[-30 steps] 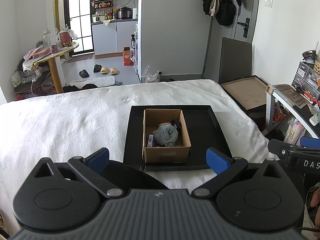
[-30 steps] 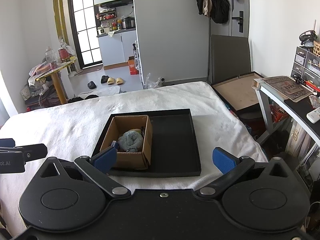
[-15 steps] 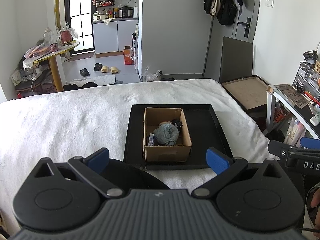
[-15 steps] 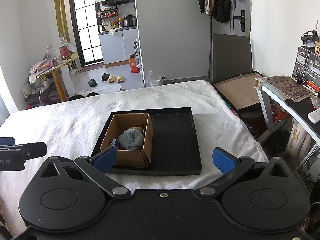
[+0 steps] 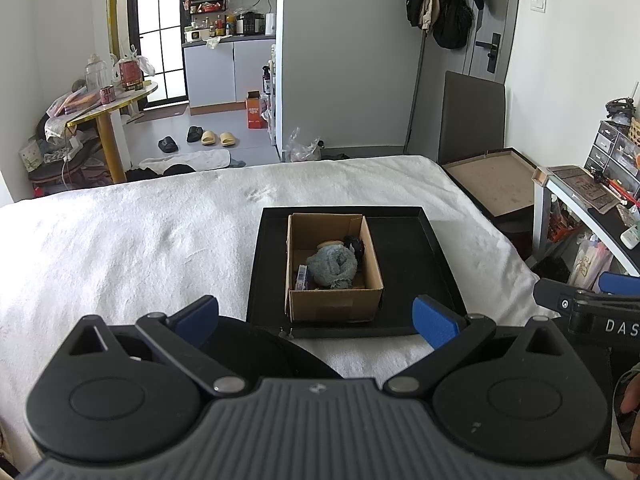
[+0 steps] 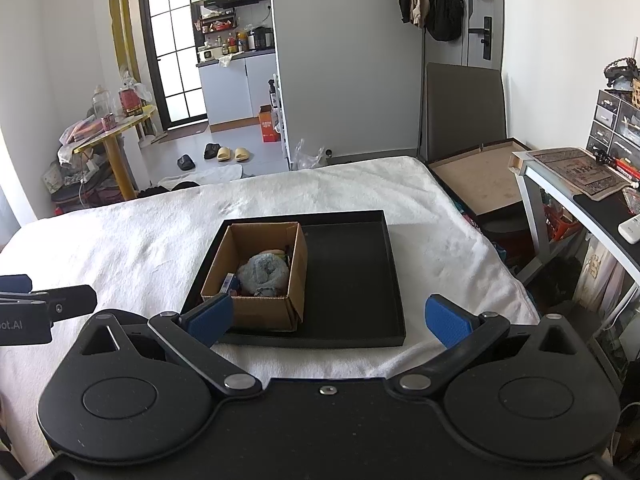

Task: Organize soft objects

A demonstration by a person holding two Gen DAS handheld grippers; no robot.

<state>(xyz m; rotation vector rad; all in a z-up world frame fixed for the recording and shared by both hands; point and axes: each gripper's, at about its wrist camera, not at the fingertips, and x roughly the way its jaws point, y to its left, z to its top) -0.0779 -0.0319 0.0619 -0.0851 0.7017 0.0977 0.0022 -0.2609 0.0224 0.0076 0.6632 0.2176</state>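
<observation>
Both your left gripper (image 5: 316,318) and right gripper (image 6: 328,318) hang spread and empty short of the tray's (image 5: 404,272) near edge, with the blue cloth bundle (image 5: 332,266) in the cardboard box (image 5: 334,306) straight ahead of the left, which is better aligned.

"DAS" on right hand-held gripper (image 5: 588,307)

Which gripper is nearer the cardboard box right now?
Left, slightly. The left gripper faces the cardboard box squarely; the right gripper sits off to its right, both open.
</observation>
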